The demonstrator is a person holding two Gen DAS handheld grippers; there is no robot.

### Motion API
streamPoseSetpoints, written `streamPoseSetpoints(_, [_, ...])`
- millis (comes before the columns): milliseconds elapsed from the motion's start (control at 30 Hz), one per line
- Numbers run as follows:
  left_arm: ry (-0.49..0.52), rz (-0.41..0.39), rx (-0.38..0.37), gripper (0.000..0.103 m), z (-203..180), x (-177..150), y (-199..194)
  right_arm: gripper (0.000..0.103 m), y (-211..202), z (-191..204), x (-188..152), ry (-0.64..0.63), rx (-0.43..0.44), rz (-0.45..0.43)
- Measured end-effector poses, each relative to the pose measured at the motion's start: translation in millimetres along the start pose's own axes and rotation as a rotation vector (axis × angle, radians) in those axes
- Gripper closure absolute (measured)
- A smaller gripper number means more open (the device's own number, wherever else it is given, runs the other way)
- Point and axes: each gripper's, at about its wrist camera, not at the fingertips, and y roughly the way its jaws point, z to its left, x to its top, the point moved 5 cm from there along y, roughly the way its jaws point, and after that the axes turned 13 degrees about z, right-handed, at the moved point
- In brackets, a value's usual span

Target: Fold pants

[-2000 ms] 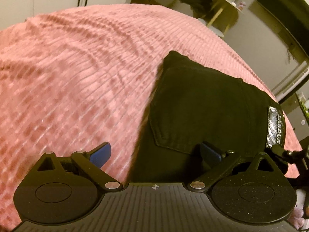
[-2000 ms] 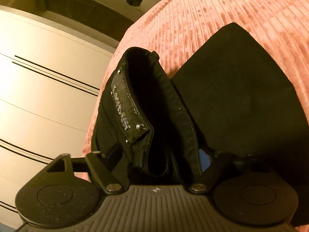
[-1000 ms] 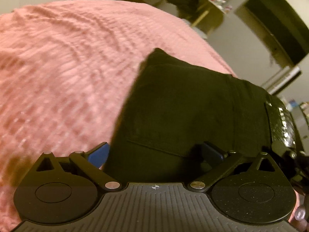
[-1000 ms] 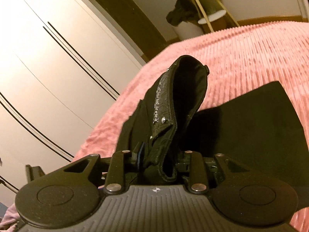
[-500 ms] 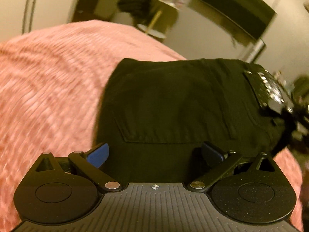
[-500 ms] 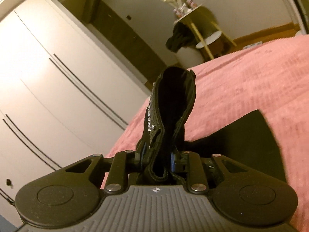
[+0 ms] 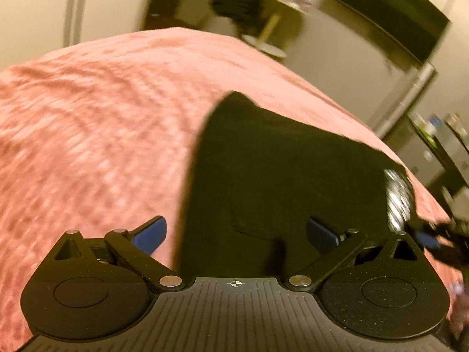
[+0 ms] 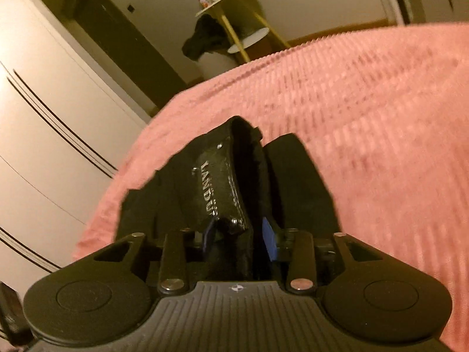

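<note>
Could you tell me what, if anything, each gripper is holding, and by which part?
The right gripper has the black pants' waistband between its opening jaws, beside the brand patch. The left gripper is open, holding nothing.

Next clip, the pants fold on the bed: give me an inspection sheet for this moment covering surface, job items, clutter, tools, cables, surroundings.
Surface: pink ribbed bedspread covers the bed.
Job's things: black pants lie folded on the bedspread; the waistband with its embossed patch is raised off the rest.
Clutter: nothing seen on the bed besides the pants.
Tools: left tool stands wide open over the pants' near edge, gripping nothing. Right tool has the waistband between its fingers, jaws opening, with a gap at the right pad.
Cables: nothing seen.
Surroundings: white wardrobe doors; a small side table with dark cloth hanging from it; the left view is motion-blurred.
</note>
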Motion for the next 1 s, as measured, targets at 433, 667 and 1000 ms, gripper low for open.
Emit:
streamPoseSetpoints(433, [-0.017, 0.097, 0.094, 0.000, 11, -1, 24, 0.069, -5, 71, -24, -0.316, -0.141, -0.013])
streamPoseSetpoints(667, [0.027, 0.125, 0.066, 0.000, 2, -3, 31, 0.070, 53, 47, -27, -0.271, -0.363, 0.214])
streamPoseSetpoints(1000, [0.066, 0.139, 0.041, 0.000, -2, -8, 34, 0.049, 63, 55, -30, -0.309, -0.382, 0.221])
